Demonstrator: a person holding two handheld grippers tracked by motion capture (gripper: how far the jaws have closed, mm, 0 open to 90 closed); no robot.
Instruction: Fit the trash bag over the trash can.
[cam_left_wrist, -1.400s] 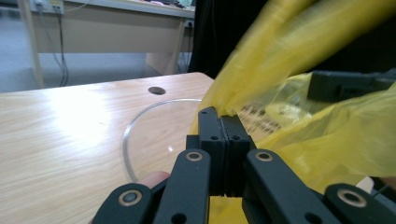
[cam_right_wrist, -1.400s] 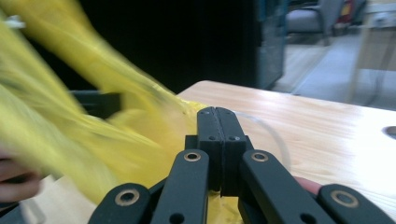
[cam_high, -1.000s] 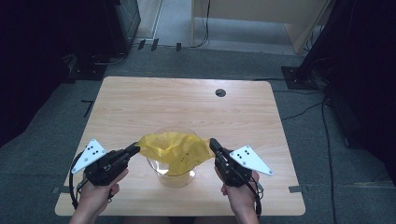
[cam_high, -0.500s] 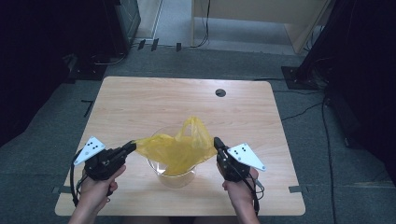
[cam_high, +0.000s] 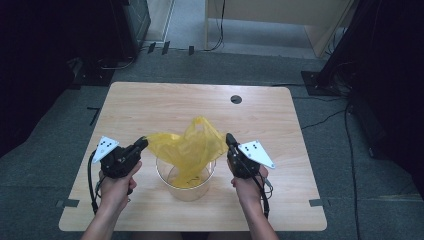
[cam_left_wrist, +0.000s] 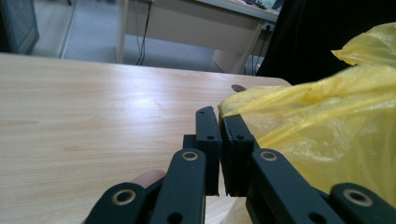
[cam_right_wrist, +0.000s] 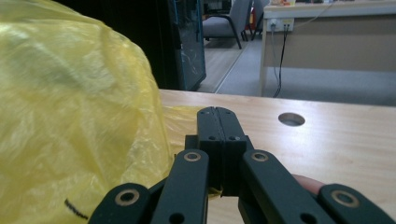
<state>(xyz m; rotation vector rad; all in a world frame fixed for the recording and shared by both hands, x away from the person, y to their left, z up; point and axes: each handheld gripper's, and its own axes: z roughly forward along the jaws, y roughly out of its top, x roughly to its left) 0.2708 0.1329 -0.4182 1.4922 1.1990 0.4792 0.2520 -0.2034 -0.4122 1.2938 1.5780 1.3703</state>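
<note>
Yellow bag over clear bin, near desk edge.
Yellow plastic bag (cam_high: 187, 147) sags into the clear bin (cam_high: 190, 187) on the desk (cam_high: 150, 105); left hand-held gripper (cam_high: 143, 143) and right hand-held gripper (cam_high: 229, 138) each clench a bag edge beside the bin.

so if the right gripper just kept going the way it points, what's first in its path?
Probably nothing: past the right gripper lies bare table, with the cable hole off-line. The yellow bag it grips stays alongside.
</note>
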